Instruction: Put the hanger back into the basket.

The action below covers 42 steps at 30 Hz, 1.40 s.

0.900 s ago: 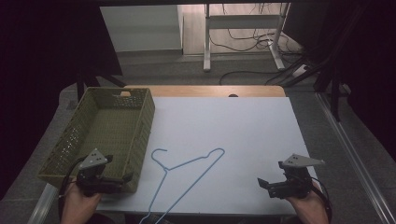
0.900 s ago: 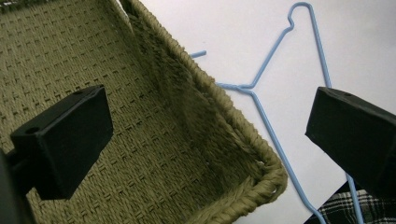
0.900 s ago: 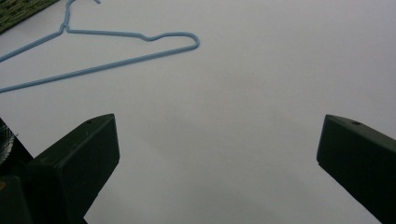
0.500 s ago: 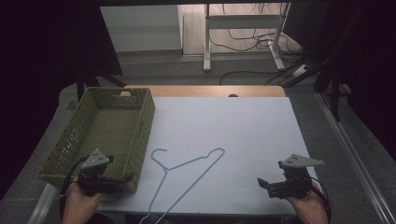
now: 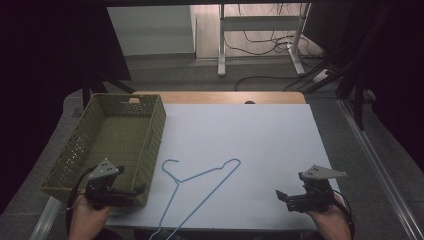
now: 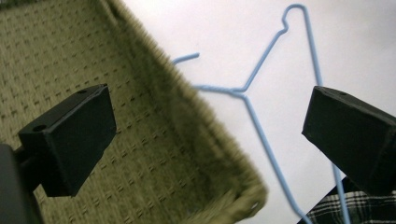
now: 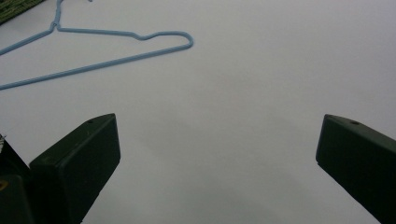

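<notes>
Going left to right, the one thing that has changed over the last second is the left gripper: it has crept slightly toward the near corner of the basket, while the hanger and the right gripper sit where they were. That small shift suggests the work is only starting, with the left hand probably lining up on the hanger rather than on the basket. The basket is olive green, rectangular and woven, its walls pierced with rows of small holes, and it stands on the left part of the white table top; nothing lies in the part of it that shows. The left gripper's jaws stand wide apart over the basket's near corner, holding nothing. Just beside the basket's right wall lies the hanger, thin light-blue wire bent into a triangle with a hook, flat on the smooth matte surface, its hook toward the basket. At the right, near the front edge and well apart from the hanger, the right gripper also has its blocky black jaws spread and empty.
</notes>
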Motion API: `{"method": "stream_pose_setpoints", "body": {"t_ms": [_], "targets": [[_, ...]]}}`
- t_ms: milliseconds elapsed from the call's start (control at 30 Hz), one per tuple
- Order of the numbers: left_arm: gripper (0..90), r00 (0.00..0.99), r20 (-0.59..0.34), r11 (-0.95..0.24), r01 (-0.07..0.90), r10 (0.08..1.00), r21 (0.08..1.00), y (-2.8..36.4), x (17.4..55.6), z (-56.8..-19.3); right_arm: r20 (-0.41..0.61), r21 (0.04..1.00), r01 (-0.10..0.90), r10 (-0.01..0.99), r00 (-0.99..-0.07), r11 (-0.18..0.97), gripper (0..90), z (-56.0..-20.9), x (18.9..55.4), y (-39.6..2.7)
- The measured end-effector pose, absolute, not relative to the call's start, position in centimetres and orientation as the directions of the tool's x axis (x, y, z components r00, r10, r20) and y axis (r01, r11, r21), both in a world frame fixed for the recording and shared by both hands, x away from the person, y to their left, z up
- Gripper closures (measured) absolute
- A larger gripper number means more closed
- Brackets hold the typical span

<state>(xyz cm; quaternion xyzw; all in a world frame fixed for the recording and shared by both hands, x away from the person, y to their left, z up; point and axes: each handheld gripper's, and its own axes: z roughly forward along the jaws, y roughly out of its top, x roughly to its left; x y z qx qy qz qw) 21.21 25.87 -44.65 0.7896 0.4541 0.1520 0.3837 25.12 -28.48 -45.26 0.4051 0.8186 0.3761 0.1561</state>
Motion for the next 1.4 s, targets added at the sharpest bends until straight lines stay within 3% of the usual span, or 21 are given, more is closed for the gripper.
{"method": "stream_pose_setpoints", "body": {"t_ms": [333, 700, 800, 867, 933, 967, 1033, 1067, 1300, 1400], "targets": [[0.5, 0.594, -0.097, -0.342, 0.58, 0.799, 0.739, 22.8, 21.5, -43.9, 0.043, 0.743, 0.545, 0.784, -0.619, 0.389, 0.0, -45.2, 25.1, -28.5], [9.4, 0.633, -0.091, -0.382, 0.569, 0.769, 0.728, 19.2, 22.0, -43.6, 0.037, 0.742, 0.542, 0.783, -0.62, 0.395, 0.1, -45.1, 25.0, -28.4], [22.7, 0.629, -0.1, -0.385, 0.585, 0.771, 0.713, 18.1, 22.3, -43.8, 0.036, 0.741, 0.542, 0.782, -0.622, 0.396, 0.2, -45.1, 25.0, -28.4], [25.9, 0.624, -0.096, -0.39, 0.593, 0.775, 0.705, 17.4, 22.6, -44.0, 0.036, 0.742, 0.541, 0.783, -0.621, 0.396, 0.3, -45.1, 25.0, -28.4], [35.1, 0.622, -0.087, -0.403, 0.601, 0.778, 0.69, 16.6, 23.0, -44.5, 0.033, 0.741, 0.54, 0.782, -0.622, 0.398, 0.4, -45.1, 25.0, -28.4], [44.8, 0.614, -0.074, -0.415, 0.612, 0.786, 0.673, 16.1, 23.3, -45.1, 0.032, 0.741, 0.539, 0.781, -0.623, 0.4, 0.5, -45.1, 25.0, -28.4], [47.7, 0.608, -0.081, -0.414, 0.625, 0.79, 0.662, 15.9, 23.6, -45.5, 0.033, 0.741, 0.54, 0.781, -0.623, 0.4, 0.5, -45.1, 25.0, -28.3], [57.2, 0.602, -0.091, -0.413, 0.642, 0.793, 0.646, 15.7, 23.8, -46.0, 0.029, 0.739, 0.538, 0.779, -0.626, 0.405, 0.7, -45.1, 25.0, -28.3], [73.9, 0.534, -0.072, -0.408, 0.72, 0.842, 0.561, 15.0, 25.0, -48.3, 0.023, 0.734, 0.537, 0.776, -0.631, 0.415, 1.0, -45.1, 24.9, -28.1], [76.5, 0.499, -0.072, -0.389, 0.751, 0.864, 0.533, 15.1, 25.4, -49.2, 0.021, 0.731, 0.537, 0.773, -0.633, 0.42, 1.1, -45.2, 24.9, -28.1]]}}
